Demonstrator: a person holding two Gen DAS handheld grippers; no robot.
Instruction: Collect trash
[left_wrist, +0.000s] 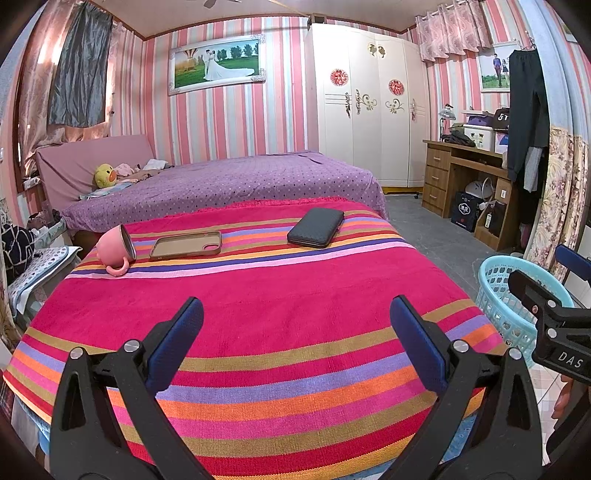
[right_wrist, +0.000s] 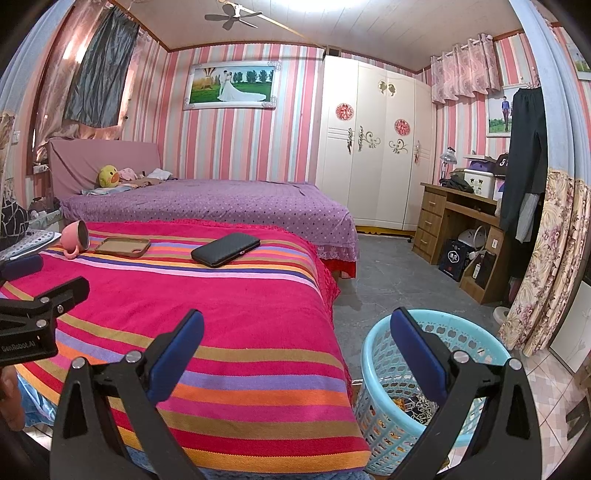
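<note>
From the left wrist view, the left gripper (left_wrist: 296, 314) hangs over a striped blanket (left_wrist: 258, 295) with its two blue fingers (left_wrist: 177, 343) wide apart and nothing between them. At the far end of the blanket lie a pink cup (left_wrist: 116, 249) tipped on its side, a brown phone case (left_wrist: 185, 245) just beside it, and a black wallet (left_wrist: 316, 227) farther right. A blue basket (left_wrist: 496, 291) stands on the floor to the right, with the right gripper (left_wrist: 546, 295) in front of it. From the right wrist view, the right gripper (right_wrist: 296, 328) is also spread apart and holds nothing. The blue basket (right_wrist: 373, 369) sits right below it, beside the bed, with some trash (right_wrist: 413, 404) lying at the bottom. The left gripper (right_wrist: 37, 291) shows at the left edge.
</note>
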